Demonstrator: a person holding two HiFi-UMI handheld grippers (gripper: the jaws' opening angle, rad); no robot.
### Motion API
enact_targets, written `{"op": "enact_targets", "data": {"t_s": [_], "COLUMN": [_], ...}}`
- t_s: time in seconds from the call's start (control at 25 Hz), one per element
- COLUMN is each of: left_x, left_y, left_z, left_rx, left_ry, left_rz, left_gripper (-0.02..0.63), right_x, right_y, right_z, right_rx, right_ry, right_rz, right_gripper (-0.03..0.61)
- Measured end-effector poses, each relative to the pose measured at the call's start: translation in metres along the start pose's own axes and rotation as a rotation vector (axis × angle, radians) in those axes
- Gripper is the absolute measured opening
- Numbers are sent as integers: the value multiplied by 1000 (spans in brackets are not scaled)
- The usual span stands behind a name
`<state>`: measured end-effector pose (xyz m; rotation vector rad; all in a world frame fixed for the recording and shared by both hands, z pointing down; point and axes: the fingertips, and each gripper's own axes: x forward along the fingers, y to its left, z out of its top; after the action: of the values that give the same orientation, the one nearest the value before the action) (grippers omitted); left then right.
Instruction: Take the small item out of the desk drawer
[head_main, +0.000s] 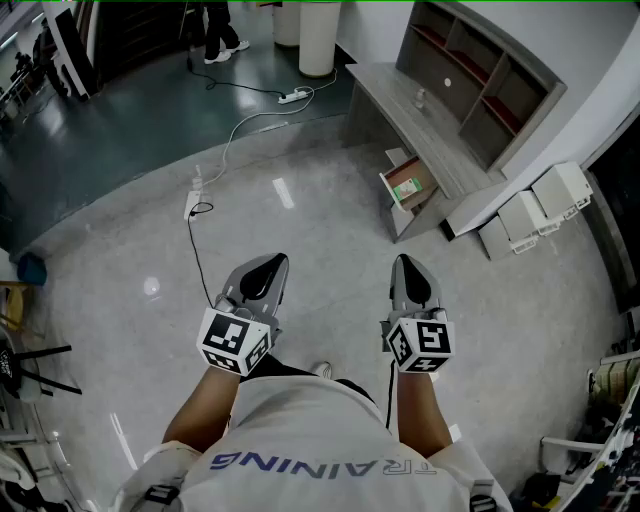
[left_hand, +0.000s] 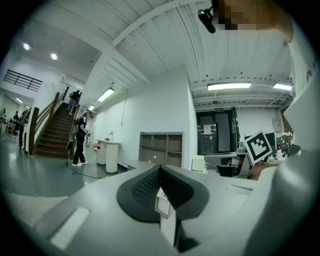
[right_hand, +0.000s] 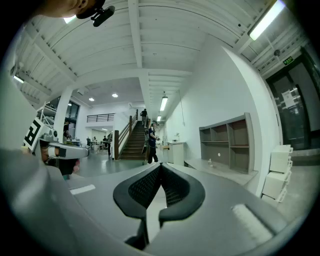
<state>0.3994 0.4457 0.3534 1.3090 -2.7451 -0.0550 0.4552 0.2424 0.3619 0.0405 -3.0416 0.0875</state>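
Left tongs (head_main: 270, 262): pressed together, with nothing between the pads. I hold them low in front of me over the bare floor.
Right tongs (head_main: 405, 263): also pressed together and empty, level with the left pair and just beside it.
Drawer (head_main: 388, 188): already pulled open. It lies straight ahead of my right tongs and well apart from them, sticking out of the long grey counter (head_main: 395, 105) by the wall.
Small green item (head_main: 405, 190): lies flat inside the open drawer, far beyond both tips. I cannot tell from here exactly what it is.
Shelf unit (head_main: 480, 75): stands on the counter, beyond the drawer and to the right of my right tongs.
Cable (head_main: 200, 235): runs across the floor ahead of my left tongs, off my line to the drawer.
Step in hand: I judge that I am only approaching, and the reach has not begun.
Doing it well: I should walk up until the drawer sits under my right tongs. I spread them before they dip in, then come down from above, clear of the drawer walls.
Grip: the item looks thin, so I should take it by an edge and lift it straight up.
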Motion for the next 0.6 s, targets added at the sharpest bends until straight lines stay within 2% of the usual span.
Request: {"op": "enact_targets", "data": {"t_s": [0.6], "left_x": [8], "left_y": [11], "left_z": [-7], "left_rx": [-19], "left_ry": [12], "left_rz": [-9], "left_gripper": [-2], "right_x": [11], "right_y": [3], "right_z": [-9], "right_rx": [-13], "right_ry": [8], "right_rz": [-7], "right_gripper": [12]}}
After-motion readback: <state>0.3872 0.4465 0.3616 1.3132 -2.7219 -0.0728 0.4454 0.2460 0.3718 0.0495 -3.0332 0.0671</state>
